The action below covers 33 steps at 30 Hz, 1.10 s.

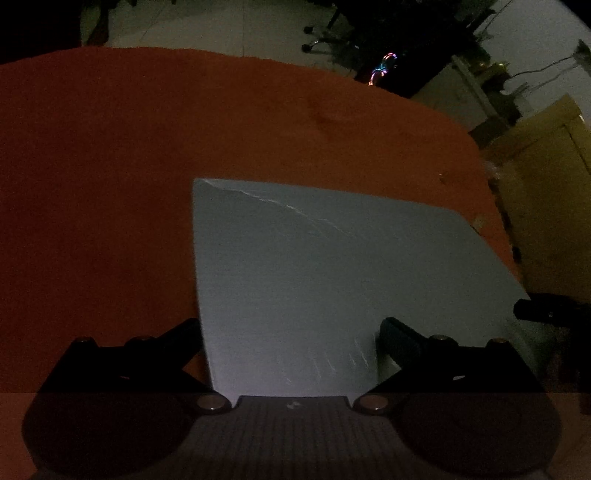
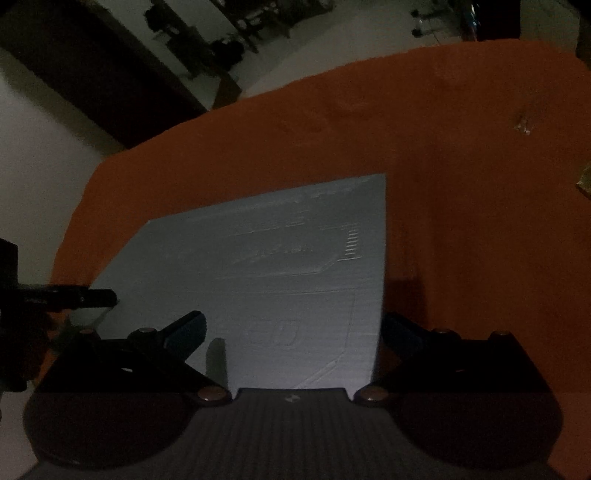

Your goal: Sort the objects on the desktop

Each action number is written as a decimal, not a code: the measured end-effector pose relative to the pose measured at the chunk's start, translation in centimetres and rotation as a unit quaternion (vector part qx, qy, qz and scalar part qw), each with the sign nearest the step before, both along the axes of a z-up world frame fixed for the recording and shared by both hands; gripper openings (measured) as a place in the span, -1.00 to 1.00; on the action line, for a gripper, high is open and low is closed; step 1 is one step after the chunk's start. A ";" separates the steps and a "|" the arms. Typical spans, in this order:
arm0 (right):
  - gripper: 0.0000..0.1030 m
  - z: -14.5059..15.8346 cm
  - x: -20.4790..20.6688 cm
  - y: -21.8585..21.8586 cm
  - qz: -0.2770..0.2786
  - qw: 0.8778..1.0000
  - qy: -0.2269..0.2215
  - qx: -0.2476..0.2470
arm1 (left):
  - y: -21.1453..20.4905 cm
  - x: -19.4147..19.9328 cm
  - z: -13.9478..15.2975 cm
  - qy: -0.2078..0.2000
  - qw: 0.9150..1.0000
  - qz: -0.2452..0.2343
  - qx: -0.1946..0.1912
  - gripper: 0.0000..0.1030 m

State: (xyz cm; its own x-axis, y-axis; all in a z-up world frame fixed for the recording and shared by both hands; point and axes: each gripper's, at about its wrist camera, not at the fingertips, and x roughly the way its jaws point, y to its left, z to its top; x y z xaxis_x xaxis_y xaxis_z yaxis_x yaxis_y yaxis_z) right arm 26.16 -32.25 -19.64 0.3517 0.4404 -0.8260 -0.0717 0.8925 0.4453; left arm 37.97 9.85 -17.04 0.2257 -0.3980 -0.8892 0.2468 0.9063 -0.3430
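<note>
The scene is dim. A flat grey sheet (image 1: 314, 266) with faint embossed markings (image 2: 280, 266) lies on the orange table cover (image 1: 110, 166). My left gripper (image 1: 291, 328) is open over the sheet's near edge, with one finger beside the sheet's left edge and the other above its surface. My right gripper (image 2: 291, 328) is open too, straddling the sheet's right edge. Each gripper's dark tip shows in the other's view, the right one (image 1: 539, 310) and the left one (image 2: 74, 297), at opposite sides of the sheet. Whether any finger touches the sheet I cannot tell.
The orange cover's far edge curves across both views, with pale floor beyond. A cardboard box (image 1: 546, 177) stands off the table's right side. An office chair base (image 1: 325, 33) and coloured lights (image 1: 384, 66) sit further off. A small pale scrap (image 2: 522, 125) lies on the cover.
</note>
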 end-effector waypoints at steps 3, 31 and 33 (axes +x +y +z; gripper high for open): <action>1.00 1.7 -3.8 0.0 0.006 1.000 -0.021 0.007 | 1.5 -2.9 3.5 -0.013 1.000 0.002 -0.001 0.99; 1.00 -5.2 -20.0 3.5 0.009 0.998 0.040 -0.050 | 5.1 -18.0 1.2 -0.008 0.999 -0.026 0.027 0.98; 1.00 -4.8 -18.7 4.1 0.006 0.998 0.039 -0.048 | 5.3 -18.0 1.9 -0.010 0.999 -0.022 0.023 0.98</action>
